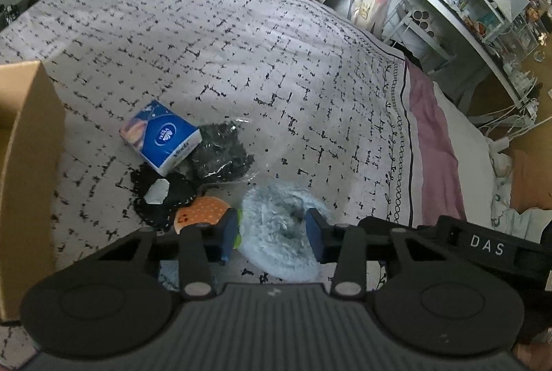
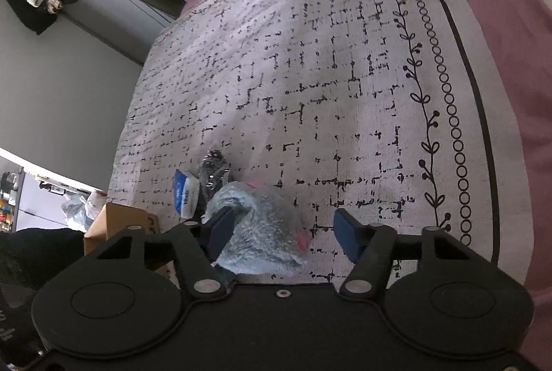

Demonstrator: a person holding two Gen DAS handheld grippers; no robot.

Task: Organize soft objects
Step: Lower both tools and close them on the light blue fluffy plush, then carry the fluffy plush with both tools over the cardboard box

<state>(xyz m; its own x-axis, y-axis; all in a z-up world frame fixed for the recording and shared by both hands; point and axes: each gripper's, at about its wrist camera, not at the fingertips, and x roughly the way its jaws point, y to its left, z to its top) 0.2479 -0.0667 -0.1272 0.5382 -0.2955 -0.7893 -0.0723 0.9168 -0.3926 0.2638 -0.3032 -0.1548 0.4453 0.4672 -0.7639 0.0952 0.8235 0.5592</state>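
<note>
Hovering over the bed [image 1: 241, 36] with both tongs spread, nothing pinched yet. Left tongs [image 1: 272, 234] straddle the fluffy blue item [image 1: 276, 226] in a clear bag, pads on either side with a gap showing, so likely lined up for a pickup, not closed. Right tongs [image 2: 283, 234] spread wide over the same fluffy blue item [image 2: 262, 226], left pad close against it, right pad well clear over the blanket; cannot tell if touching.

Soft stuff lies bunched in one pile near the foot of the bed: tissue pack [image 1: 162, 136] leaning on a bagged dark knit bundle [image 1: 220, 150], black lace piece [image 1: 162, 198] with a white scrap on top, orange plush [image 1: 203, 214] touching the left tong pad. Cardboard box [image 1: 27, 164] sits open just beside the pile on the left, presumably the drop target, which explains the pile staged next to it. Same box corner [image 2: 127, 219] visible from the right wrist.

Writing: "DAS" in white on the black housing at lower right of the left wrist view. Tissue pack carries a round blue logo and side print, too blurred to read; right wrist view shows partial side lettering on tissue pack [image 2: 186, 195], unreadable. Marks on the box edge illegible.

Judgement: start of task, nothing in the box as far as visible; interior mostly hidden.
</note>
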